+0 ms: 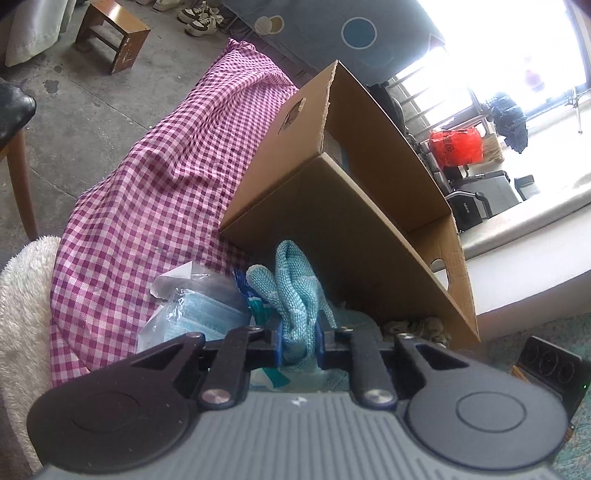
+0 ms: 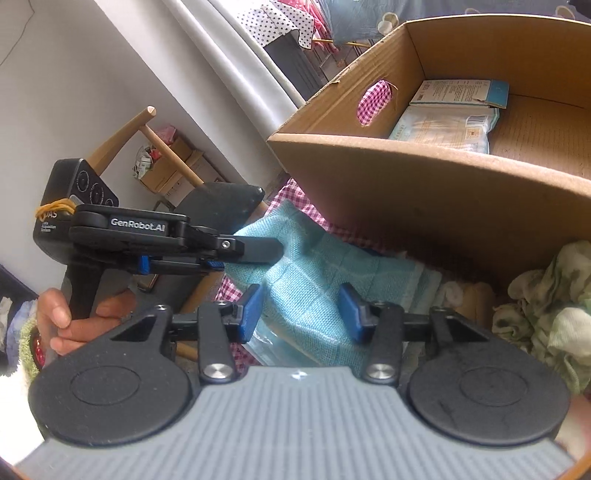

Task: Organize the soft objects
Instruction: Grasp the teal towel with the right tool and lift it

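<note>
From the left wrist, the left gripper [image 1: 299, 341] is seen with its jaws pinched on a bunched turquoise cloth [image 1: 295, 295], which stands up between the blue pads; its lower part is hidden behind the gripper body. At ten o'clock from it a clear packet of face masks [image 1: 199, 310] lies crumpled, partly covered. The cardboard box [image 1: 332, 221] rises at one o'clock, its inside scarcely visible from here. A checked pink cloth [image 1: 159, 177] covers the surface at ten o'clock, with a bare concrete floor [image 1: 74, 96] and a wooden stool [image 1: 114, 33] beyond. The window at two o'clock is washed out by glare.

From the right wrist, the right gripper [image 2: 301, 314] is held with jaws spread, the same cloth [image 2: 314, 280] lying between and beyond them, with neither pad visibly pressing on it. The left gripper [image 2: 273, 251] is seen at ten o'clock, its tip buried in the cloth, a hand [image 2: 74, 321] on its handle. The box [image 2: 424, 184] holds packets [image 2: 450, 122] at one o'clock. A mottled green cloth [image 2: 546, 314] is cut off at three o'clock.
</note>
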The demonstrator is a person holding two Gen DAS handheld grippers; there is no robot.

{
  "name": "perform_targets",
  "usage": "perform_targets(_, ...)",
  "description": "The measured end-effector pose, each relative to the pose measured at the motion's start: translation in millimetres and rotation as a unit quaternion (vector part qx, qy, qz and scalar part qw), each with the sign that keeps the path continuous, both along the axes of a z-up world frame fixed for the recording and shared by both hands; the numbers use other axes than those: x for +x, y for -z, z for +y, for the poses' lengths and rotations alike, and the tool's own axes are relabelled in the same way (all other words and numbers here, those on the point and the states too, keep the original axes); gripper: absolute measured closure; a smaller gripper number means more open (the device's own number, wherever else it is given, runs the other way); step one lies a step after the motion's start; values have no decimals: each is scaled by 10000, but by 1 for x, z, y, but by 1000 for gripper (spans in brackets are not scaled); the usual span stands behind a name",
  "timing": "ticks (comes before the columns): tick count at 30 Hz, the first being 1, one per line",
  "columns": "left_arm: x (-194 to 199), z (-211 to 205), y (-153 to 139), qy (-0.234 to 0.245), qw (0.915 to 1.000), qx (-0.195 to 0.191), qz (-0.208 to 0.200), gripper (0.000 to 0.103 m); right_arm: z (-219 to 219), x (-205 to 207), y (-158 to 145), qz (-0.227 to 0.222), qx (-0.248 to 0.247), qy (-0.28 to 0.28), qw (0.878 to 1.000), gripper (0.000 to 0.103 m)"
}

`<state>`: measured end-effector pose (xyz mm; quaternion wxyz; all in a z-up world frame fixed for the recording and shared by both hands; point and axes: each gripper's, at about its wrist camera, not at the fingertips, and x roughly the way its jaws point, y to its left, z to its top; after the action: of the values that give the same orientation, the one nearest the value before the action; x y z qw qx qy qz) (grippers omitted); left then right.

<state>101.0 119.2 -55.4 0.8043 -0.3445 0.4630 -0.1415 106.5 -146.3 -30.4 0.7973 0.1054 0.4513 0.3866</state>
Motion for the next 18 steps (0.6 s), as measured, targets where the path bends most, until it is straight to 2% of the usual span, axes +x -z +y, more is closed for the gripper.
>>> perform_targets(1,-1,3,-1,-9,10000,-52,-1,89,-4,-2,-4,41,63,45,10000,51)
perform_targets(4,-5,13,-2,-56,9998,-195,-25,89,-24,-6,-18,405,573,165,9974,36)
perform_targets(6,-8,19,-3,-46,9997,-230,-53,89,-36,-5,-18,938,1032,207,9900,26)
perform_targets(8,-9,25,-2,31,9996,-294,-41,89,-42,-1,-2,1732,1575,251,9719,25)
perform_targets(10,-11,32,4,106,9991,-415,40,89,-42,1,21,2403,1835,382,9524,25)
perform_targets(12,-12,39,13,121,9985,-523,122,89,-42,2,41,2765,1887,604,9404,25)
perform_targets(16,-17,47,23,139,9983,-554,144,89,-45,3,60,2980,1958,1166,9270,26)
perform_targets(18,-18,48,23,228,9984,-522,71,89,-49,2,61,3004,2066,1360,9212,31)
